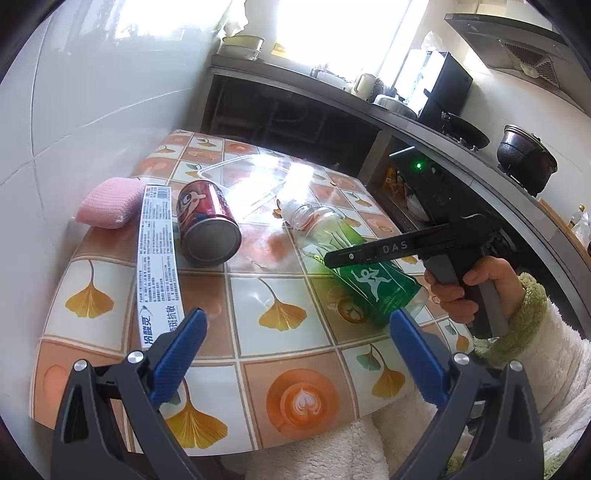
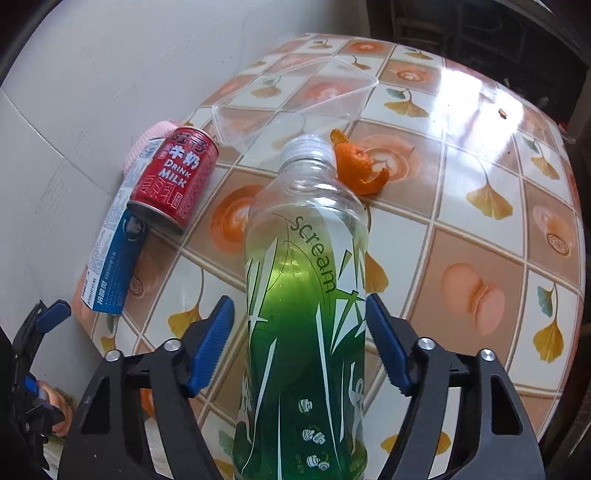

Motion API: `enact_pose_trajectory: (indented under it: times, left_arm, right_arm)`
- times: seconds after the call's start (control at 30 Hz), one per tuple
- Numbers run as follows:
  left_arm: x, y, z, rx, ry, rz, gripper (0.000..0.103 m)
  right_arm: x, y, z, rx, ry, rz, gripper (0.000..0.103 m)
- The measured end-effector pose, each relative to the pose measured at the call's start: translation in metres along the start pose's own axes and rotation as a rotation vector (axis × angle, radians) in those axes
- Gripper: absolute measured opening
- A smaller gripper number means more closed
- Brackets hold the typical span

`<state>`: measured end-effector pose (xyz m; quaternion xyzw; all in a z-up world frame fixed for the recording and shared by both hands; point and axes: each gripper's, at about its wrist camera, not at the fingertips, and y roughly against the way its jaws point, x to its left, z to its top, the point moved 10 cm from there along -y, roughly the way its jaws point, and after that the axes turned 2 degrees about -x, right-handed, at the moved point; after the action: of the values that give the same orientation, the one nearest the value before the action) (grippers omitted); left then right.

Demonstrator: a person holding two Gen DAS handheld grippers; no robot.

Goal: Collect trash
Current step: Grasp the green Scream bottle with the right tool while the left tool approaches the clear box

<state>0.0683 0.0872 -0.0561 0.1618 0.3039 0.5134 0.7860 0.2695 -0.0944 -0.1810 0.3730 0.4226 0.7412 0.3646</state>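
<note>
My right gripper (image 2: 299, 343) stands wide open astride the green bottle (image 2: 303, 295), pads clear of both flanks. The bottle lies on the worktop (image 2: 480, 236) near its front edge, long axis running forward between my fingers, cap away. My left gripper (image 1: 295, 354) hangs open, empty, farther off.

Daylight is pouring in from the window (image 1: 343, 33) at the far end, and it's blowing out to pure white there. That light is bouncing off the glossy table (image 1: 258, 295), making a glare patch that's washing out the clear plastic tray (image 1: 240, 173); the right wrist view is catching the same sheen on the far right. Both fisheyes are bending straight lines hard and going black at the corners. Shadows are staying soft. Focus is looking decent mid-frame, a bit mushy toward the rims.
</note>
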Motion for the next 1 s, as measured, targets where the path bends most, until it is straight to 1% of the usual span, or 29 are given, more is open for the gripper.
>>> enact_pose_trajectory:
  times: [0.03,0.27,0.4,0.53,0.67,0.77,0.87,1.0]
  left_arm:
    - [0.002,0.001,0.002,-0.003,0.003,0.0,0.097]
    - [-0.001,0.001,0.027,-0.027,-0.014,0.0,0.097]
    - [-0.003,-0.007,0.044,-0.022,-0.025,0.03,0.097]
    - [-0.009,-0.018,0.063,-0.016,-0.007,0.026,0.097]
    - [-0.021,-0.03,0.079,-0.005,-0.042,0.033,0.097]
    - [-0.036,-0.045,0.088,0.019,-0.099,0.047,0.097]
    - [-0.053,-0.068,0.089,0.081,-0.153,0.063,0.097]
    - [-0.069,-0.107,0.088,0.186,-0.208,0.11,0.085]
  right_arm:
    - [0.0,-0.002,-0.003,0.007,0.001,-0.003,0.055]
    - [-0.004,0.005,-0.013,-0.016,-0.011,0.001,0.055]
    - [-0.012,0.014,-0.025,-0.034,-0.036,0.009,0.054]
    - [-0.026,0.027,-0.042,-0.054,-0.074,0.012,0.054]
    - [-0.048,0.04,-0.057,-0.081,-0.137,0.01,0.054]
    - [-0.063,0.048,-0.066,-0.1,-0.186,0.01,0.054]
    - [-0.074,0.052,-0.073,-0.117,-0.234,0.018,0.054]
    - [-0.087,0.057,-0.079,-0.135,-0.282,0.013,0.054]
